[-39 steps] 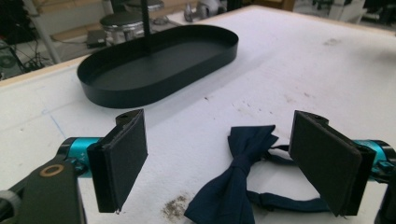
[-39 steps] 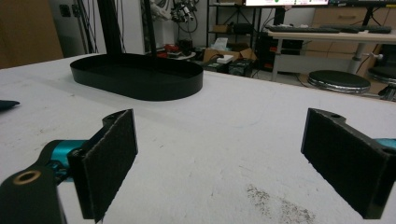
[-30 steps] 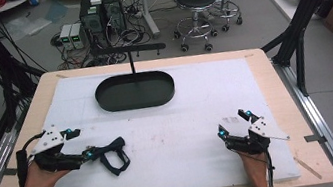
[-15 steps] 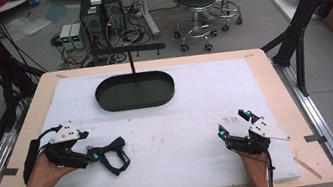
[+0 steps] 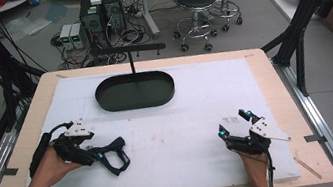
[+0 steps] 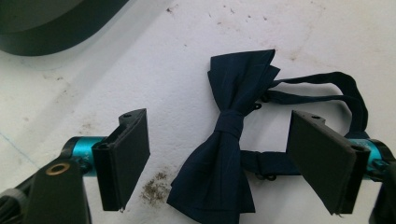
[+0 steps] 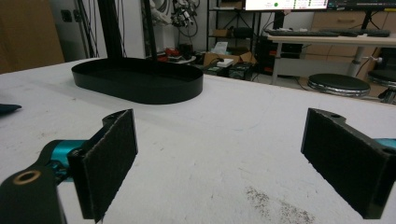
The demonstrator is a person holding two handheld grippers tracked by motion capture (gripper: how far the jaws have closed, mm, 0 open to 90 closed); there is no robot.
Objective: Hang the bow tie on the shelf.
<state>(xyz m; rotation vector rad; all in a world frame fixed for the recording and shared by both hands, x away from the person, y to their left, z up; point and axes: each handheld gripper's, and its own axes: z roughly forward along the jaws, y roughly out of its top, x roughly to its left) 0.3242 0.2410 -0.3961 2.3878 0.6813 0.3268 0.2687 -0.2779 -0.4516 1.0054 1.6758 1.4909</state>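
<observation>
Between the open jaws of the left tongs (image 6: 219,158) lies a dark blue bow tie (image 6: 231,140) on the white counter (image 5: 186,136). Right tongs (image 7: 224,158) are open too, holding nothing, near a black tray (image 5: 135,91).

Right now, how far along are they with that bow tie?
Nothing looks done yet: the bow tie lies flat on the white mat. The left gripper is open astride it. The right gripper waits open. The black tray is empty.

- One navy bow tie (image 6: 231,140) with its strap
- One black oval tray (image 5: 134,91)
- Two grippers: left gripper (image 5: 111,156), right gripper (image 5: 232,122)
- One counter (image 5: 261,66)
- Two round stools (image 5: 195,0) behind
</observation>
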